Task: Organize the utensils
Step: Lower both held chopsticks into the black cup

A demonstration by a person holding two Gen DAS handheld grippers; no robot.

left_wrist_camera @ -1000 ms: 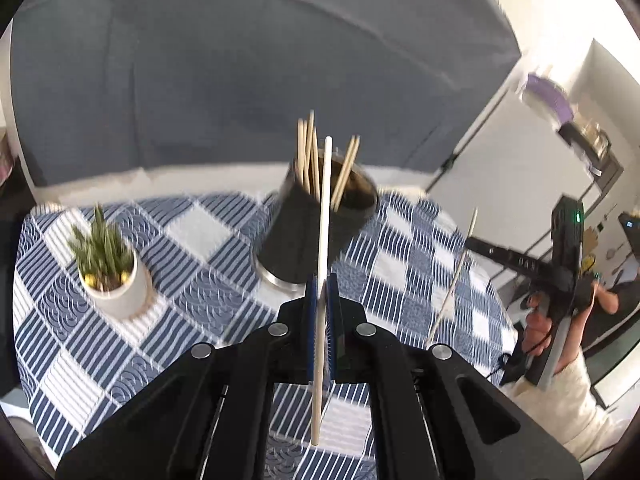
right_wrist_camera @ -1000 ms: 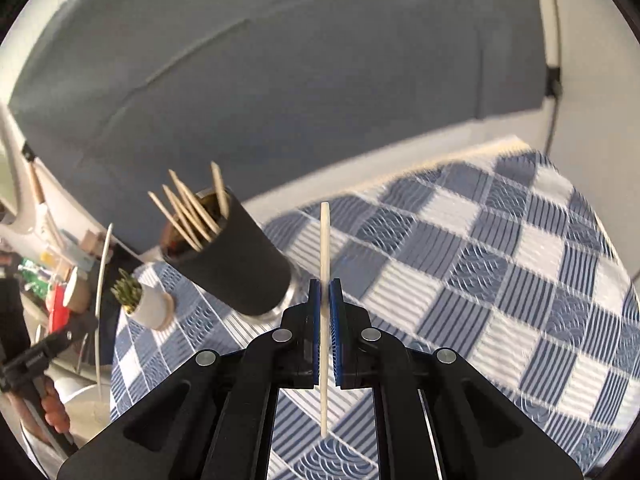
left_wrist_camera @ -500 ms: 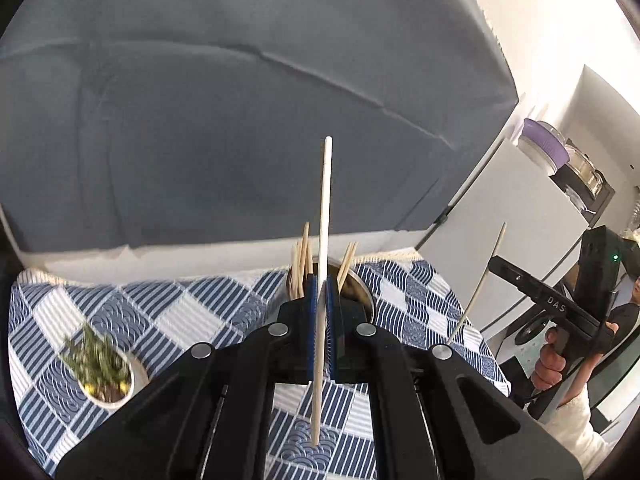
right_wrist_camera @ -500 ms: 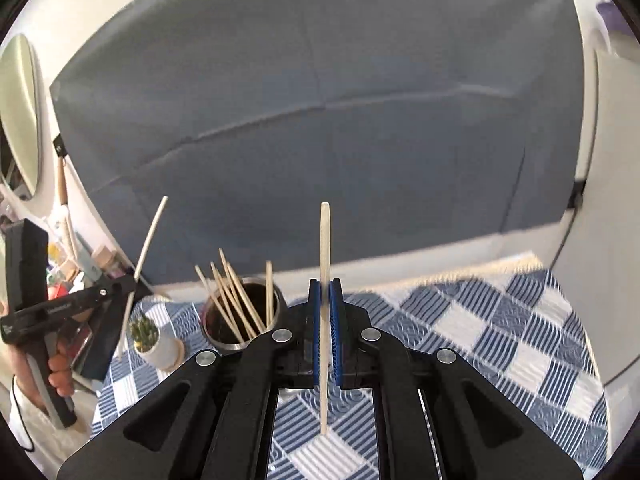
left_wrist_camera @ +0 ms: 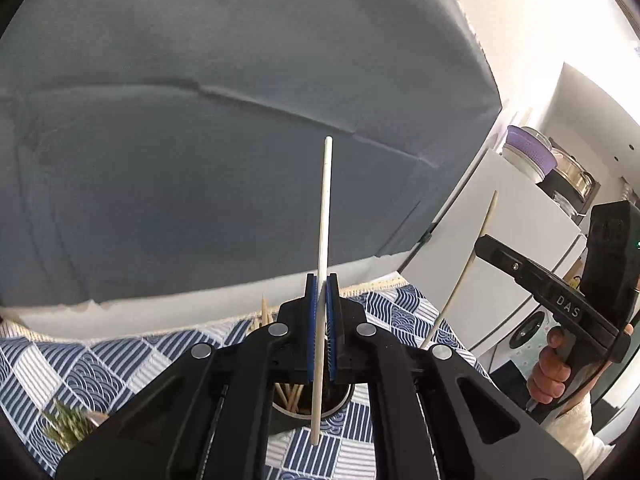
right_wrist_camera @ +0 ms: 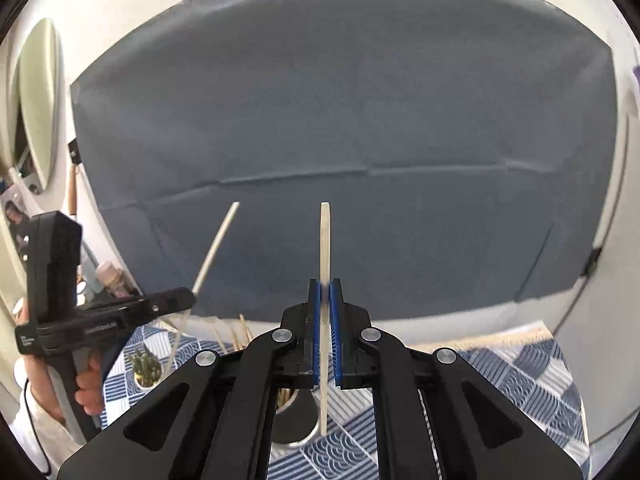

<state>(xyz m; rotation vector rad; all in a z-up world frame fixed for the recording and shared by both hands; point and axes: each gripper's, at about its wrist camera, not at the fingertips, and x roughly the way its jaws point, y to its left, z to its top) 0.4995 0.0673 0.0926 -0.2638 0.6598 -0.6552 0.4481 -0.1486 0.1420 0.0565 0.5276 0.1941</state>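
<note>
While each hand-held gripper (left_wrist_camera: pixel 320 334) (right_wrist_camera: pixel 325 330) pinches one chopstick (left_wrist_camera: pixel 323 264) (right_wrist_camera: pixel 325 280) mid-shaft: light, stiff, slippery wood, holder (left_wrist_camera: pixel 338 400) just beneath.

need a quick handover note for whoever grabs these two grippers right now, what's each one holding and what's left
Left gripper: shut on a pale wooden chopstick, held about upright in the left wrist view, lower end hanging above the dark round holder cup.
Right gripper: shut on a second pale wooden chopstick, also upright, lower end just to the right of the cup.
The cup stands on the blue and white checked tablecloth and already holds several wooden chopsticks; a small green potted plant sits beside it.
Done: some chopsticks are in the cup.
Left: lower both held chopsticks into the cup, then release.
</note>
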